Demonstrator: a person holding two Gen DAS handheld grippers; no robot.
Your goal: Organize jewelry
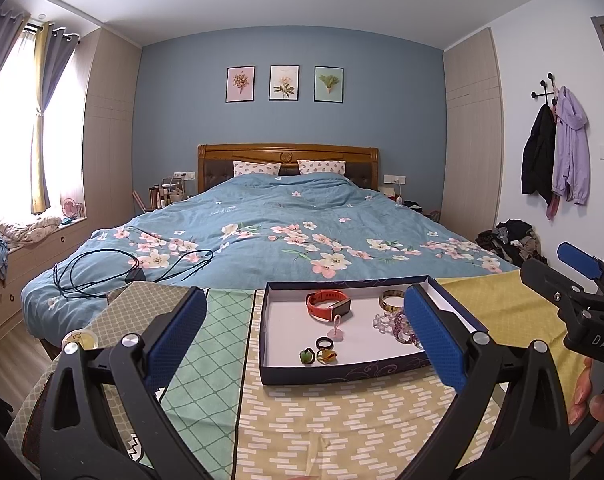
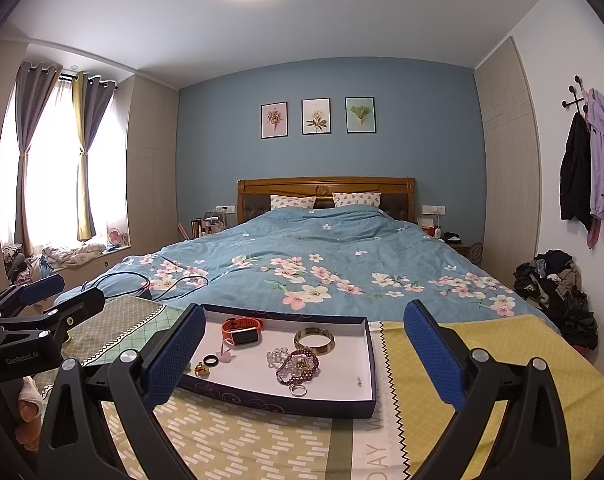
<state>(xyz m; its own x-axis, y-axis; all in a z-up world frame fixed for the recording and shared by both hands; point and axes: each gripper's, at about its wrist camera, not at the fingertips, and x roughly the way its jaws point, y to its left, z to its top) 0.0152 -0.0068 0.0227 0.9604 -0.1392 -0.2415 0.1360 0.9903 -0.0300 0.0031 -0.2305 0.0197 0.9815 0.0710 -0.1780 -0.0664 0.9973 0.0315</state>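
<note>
A shallow dark blue box (image 1: 333, 377) with a white floor sits on the patterned cloth and holds the jewelry; it also shows in the right wrist view (image 2: 278, 402). Inside lie an orange watch (image 1: 329, 305) (image 2: 242, 330), a gold bangle (image 1: 391, 299) (image 2: 314, 340), purple and clear bead bracelets (image 1: 397, 326) (image 2: 298, 364), a black ring (image 1: 325, 343) (image 2: 211, 359), a green ring (image 1: 307, 356), an amber ring (image 1: 327, 356) (image 2: 201, 369) and a pink charm (image 1: 337, 332). My left gripper (image 1: 305, 332) is open and empty before the box. My right gripper (image 2: 303, 352) is open and empty before it too.
The patterned cloth (image 1: 341, 424) covers the table. The bed with a blue floral duvet (image 1: 286, 224) lies behind, with black cables (image 1: 102, 272) on it. A small round tin (image 1: 80, 339) sits at the left. A clothes pile (image 2: 557, 288) is on the floor at right.
</note>
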